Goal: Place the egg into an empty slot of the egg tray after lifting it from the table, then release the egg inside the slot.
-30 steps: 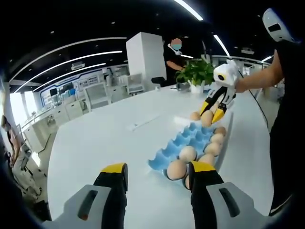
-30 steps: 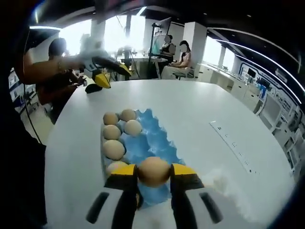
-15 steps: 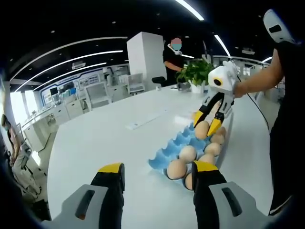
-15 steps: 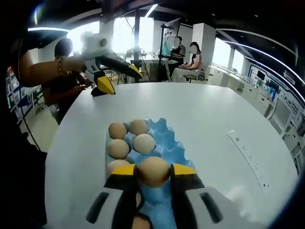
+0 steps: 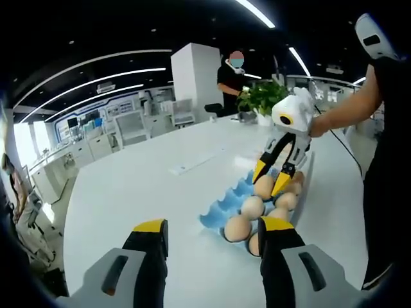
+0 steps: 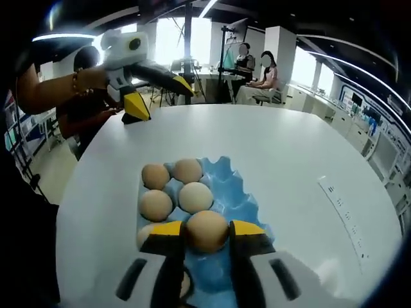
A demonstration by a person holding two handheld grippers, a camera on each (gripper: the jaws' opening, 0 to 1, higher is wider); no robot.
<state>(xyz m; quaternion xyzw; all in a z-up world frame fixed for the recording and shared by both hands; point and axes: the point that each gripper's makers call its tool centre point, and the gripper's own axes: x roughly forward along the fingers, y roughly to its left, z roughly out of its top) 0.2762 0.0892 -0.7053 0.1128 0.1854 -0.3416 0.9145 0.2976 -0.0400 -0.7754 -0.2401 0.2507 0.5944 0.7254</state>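
Note:
A tan egg (image 6: pixel 207 230) is pinched between the yellow-tipped jaws of my right gripper (image 6: pixel 207 239), which is shut on it just above the blue egg tray (image 6: pixel 232 192). Several eggs (image 6: pixel 156 205) fill the tray's left slots. In the left gripper view the right gripper (image 5: pixel 268 183) hangs over the tray (image 5: pixel 237 200) with the egg (image 5: pixel 264 187) in it, a person's hand holding it. My left gripper (image 5: pixel 215 239) stands open near the table's edge, short of the tray, nothing between its fingers. It appears at upper left, jaws apart, as the left gripper (image 6: pixel 162 102).
The white table (image 5: pixel 122 192) carries a white power strip (image 5: pixel 192 165) beyond the tray, also visible as the strip (image 6: pixel 340 206) on the right. A potted plant (image 5: pixel 264 97) stands at the far end. People sit and stand behind the table.
My right gripper has carried the egg along the tray toward the left gripper's end and lower over the slots. The left gripper has stayed open and still.

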